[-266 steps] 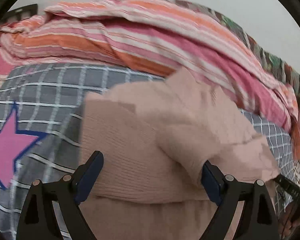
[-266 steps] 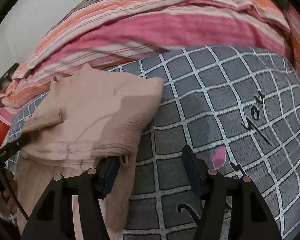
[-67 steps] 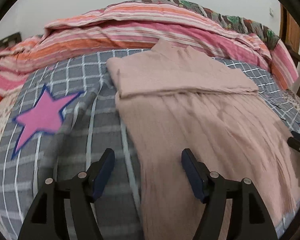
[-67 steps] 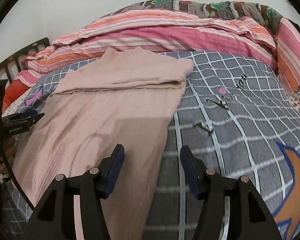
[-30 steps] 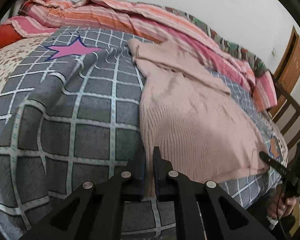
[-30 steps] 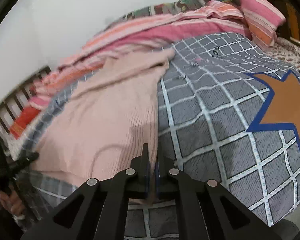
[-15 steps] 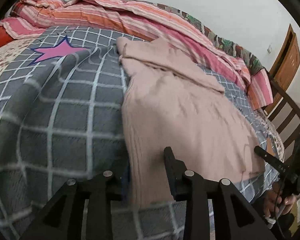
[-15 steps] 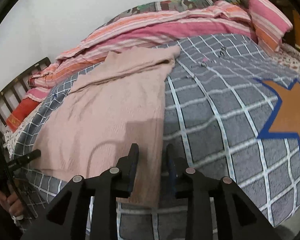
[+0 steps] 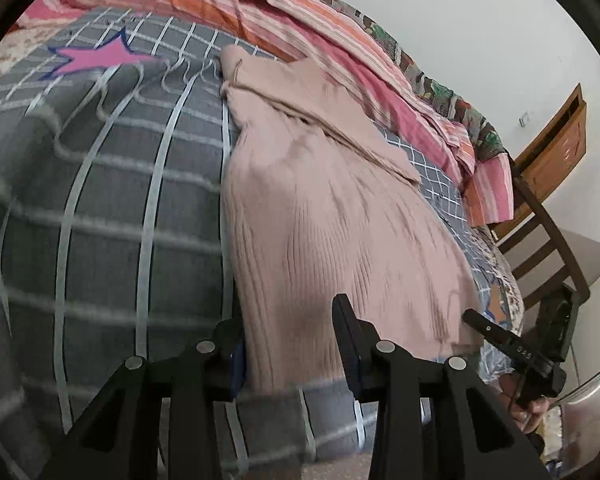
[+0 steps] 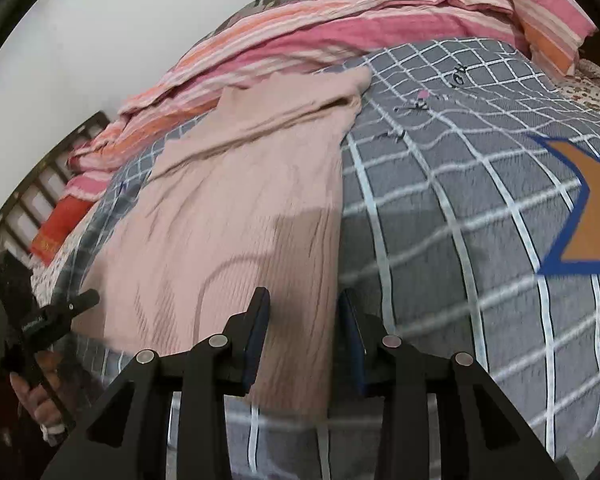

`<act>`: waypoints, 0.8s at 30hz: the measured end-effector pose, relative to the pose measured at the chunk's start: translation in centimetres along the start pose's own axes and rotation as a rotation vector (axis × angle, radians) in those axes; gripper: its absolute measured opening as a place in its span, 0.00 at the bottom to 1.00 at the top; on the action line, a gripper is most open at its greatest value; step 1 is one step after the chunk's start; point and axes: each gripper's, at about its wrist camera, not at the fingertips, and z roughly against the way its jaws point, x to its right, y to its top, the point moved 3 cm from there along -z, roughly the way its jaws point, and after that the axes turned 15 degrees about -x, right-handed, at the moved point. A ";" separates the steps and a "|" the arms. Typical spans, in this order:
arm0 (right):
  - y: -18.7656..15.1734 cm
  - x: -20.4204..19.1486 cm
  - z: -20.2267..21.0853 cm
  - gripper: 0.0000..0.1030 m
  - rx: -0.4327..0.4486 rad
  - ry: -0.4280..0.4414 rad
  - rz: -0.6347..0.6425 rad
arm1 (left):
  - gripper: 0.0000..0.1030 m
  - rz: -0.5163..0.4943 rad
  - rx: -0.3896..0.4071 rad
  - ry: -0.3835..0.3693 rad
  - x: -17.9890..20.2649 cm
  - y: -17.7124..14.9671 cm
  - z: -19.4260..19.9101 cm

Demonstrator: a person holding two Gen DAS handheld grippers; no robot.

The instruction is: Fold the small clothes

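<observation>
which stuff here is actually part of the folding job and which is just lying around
Part of the job:
- pale pink ribbed knit garment
- left tool, open
- right tool, open

Just lying about:
- grey checked bedcover
- pink and orange striped quilt
- brown wooden chair

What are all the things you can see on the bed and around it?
sweater: one, dusty pink, flat on the blanket, top part folded.
blanket: one, grey checked, with pink star and orange star.
striped quilt: one, pink and orange, bunched at the far side.
chair: one, brown wood, beside the bed.
left gripper: black, open over the hem.
right gripper: black, open over the hem.
</observation>
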 end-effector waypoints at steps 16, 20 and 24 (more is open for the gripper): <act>-1.5 0.4 -0.1 0.05 -0.045 0.089 -0.052 | 0.06 0.103 0.026 -0.062 0.5 -0.3 1.4; -1.4 0.3 2.0 0.05 0.011 0.109 -0.054 | 0.05 0.083 0.051 -0.104 1.5 0.2 3.5; -0.7 0.0 4.3 0.04 0.066 0.152 -0.062 | 0.05 0.075 0.084 -0.133 2.2 1.2 5.4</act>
